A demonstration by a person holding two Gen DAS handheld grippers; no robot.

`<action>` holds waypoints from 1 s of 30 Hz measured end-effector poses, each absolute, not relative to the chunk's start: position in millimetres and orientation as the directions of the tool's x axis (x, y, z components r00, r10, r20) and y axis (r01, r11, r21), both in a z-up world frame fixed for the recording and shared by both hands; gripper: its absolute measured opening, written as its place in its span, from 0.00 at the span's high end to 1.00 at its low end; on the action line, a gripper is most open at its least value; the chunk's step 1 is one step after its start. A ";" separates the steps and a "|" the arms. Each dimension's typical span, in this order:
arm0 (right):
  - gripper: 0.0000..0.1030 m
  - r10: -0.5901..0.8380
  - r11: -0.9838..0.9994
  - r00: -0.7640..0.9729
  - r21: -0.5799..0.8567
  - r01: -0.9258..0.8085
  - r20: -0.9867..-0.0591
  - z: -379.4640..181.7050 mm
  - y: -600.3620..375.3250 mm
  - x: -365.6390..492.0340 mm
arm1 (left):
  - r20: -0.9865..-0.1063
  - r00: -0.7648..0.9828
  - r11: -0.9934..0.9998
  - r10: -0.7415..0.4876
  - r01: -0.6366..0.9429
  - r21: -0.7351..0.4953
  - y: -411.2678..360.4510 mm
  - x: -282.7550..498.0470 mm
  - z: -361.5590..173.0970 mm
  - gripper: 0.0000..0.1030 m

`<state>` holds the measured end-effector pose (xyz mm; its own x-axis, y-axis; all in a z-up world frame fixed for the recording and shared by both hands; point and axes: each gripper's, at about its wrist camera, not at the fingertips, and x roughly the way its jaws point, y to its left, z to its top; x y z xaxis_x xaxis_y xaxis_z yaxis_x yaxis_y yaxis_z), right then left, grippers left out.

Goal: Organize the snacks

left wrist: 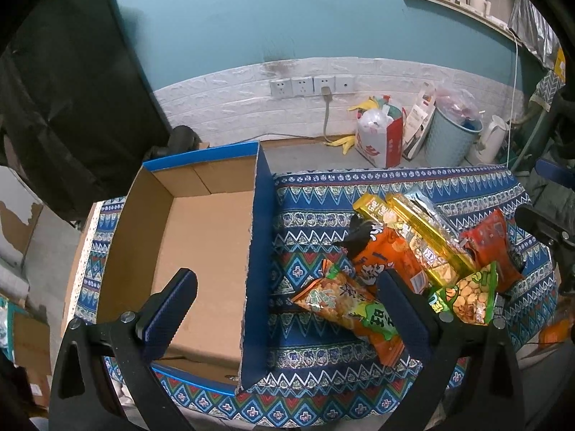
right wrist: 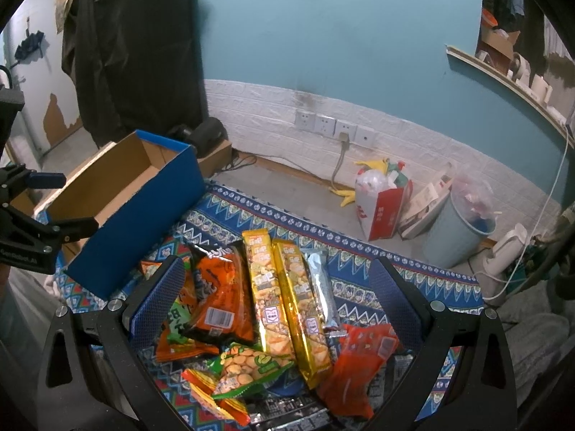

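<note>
A pile of snack packets lies on the patterned blue cloth (left wrist: 309,215): two gold packs (right wrist: 287,294), an orange-black bag (right wrist: 222,298), a green bean bag (right wrist: 248,362), a red bag (right wrist: 359,362), an orange-green bag (left wrist: 345,305). An empty cardboard box with blue outside (left wrist: 201,251) stands left of them; it also shows in the right wrist view (right wrist: 143,197). My left gripper (left wrist: 284,309) is open, straddling the box's right wall. My right gripper (right wrist: 276,305) is open above the pile, empty.
On the floor behind the table stand a red-white bag (left wrist: 381,136), a light blue bin (left wrist: 452,136) and a white kettle (left wrist: 492,140). Wall sockets (left wrist: 309,86) with a plugged cable sit on the white brick strip. A dark coat (right wrist: 136,43) hangs at left.
</note>
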<state>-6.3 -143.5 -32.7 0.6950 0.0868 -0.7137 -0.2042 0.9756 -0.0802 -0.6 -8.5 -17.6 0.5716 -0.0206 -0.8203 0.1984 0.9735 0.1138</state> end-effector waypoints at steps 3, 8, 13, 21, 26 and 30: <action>0.03 0.088 0.976 0.691 -0.077 -0.203 -0.717 -33.4 -144.9 -4.9 | -0.820 0.572 0.973 -0.022 0.199 0.113 -8.6 -0.3 -17.8 0.01; 0.03 0.089 0.976 0.690 -0.076 -0.204 -0.718 -33.6 -145.4 -4.4 | -0.822 0.569 0.973 -0.022 0.201 0.113 -8.6 0.7 -18.4 0.01; 0.03 0.087 0.976 0.689 -0.077 -0.204 -0.719 -33.9 -145.2 -4.2 | -0.827 0.562 0.972 -0.022 0.205 0.114 -11.0 0.9 -20.4 0.01; 0.03 0.088 0.976 0.688 -0.075 -0.204 -0.720 -34.7 -145.4 -4.5 | -0.827 0.561 0.972 -0.023 0.206 0.113 -12.2 1.4 -22.1 0.01; 0.03 0.089 0.976 0.687 -0.075 -0.204 -0.722 -34.4 -145.8 -4.2 | -0.830 0.557 0.973 -0.022 0.205 0.111 -11.5 1.7 -22.7 0.01; 0.03 0.087 0.975 0.686 -0.078 -0.206 -0.722 -35.6 -145.8 -4.3 | -0.831 0.555 0.972 -0.024 0.207 0.110 -12.1 1.7 -23.1 0.01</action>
<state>-4.3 -145.8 -35.5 0.6859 0.0872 -0.7225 -0.2059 0.9755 -0.0777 1.7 -12.1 -23.1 0.5553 -0.0239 -0.8313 0.2071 0.9721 0.1104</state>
